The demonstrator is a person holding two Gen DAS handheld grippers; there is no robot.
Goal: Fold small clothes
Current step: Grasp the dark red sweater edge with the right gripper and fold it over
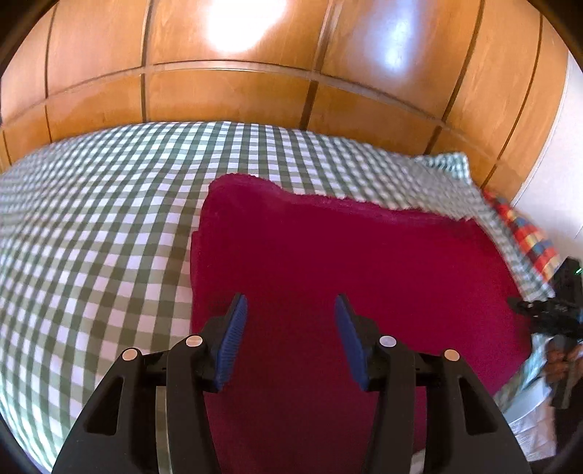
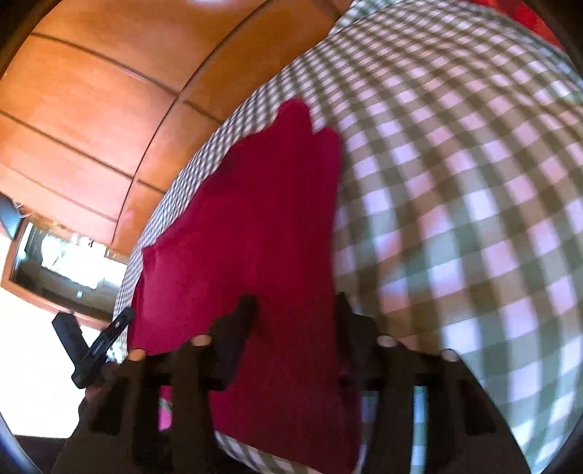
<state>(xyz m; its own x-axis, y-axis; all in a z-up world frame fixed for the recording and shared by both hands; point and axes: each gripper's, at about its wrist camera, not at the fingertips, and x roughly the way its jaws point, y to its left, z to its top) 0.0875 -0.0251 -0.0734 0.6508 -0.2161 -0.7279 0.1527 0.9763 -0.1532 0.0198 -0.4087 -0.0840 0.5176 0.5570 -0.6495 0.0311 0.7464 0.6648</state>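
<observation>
Red fuzzy cloth (image 1: 346, 262) lies flat, long side across the checked bed (image 1: 91, 218), under both tongs, left (image 1: 290, 310) and right (image 2: 295, 310), each apart.

Bright daylight, glare on wardrobe doors (image 1: 233, 32), fisheye-bent edges, right view motion-blurred.

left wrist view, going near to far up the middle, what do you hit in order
left tongs → dark red cloth → green checked bedcover → wooden panelled wall
</observation>
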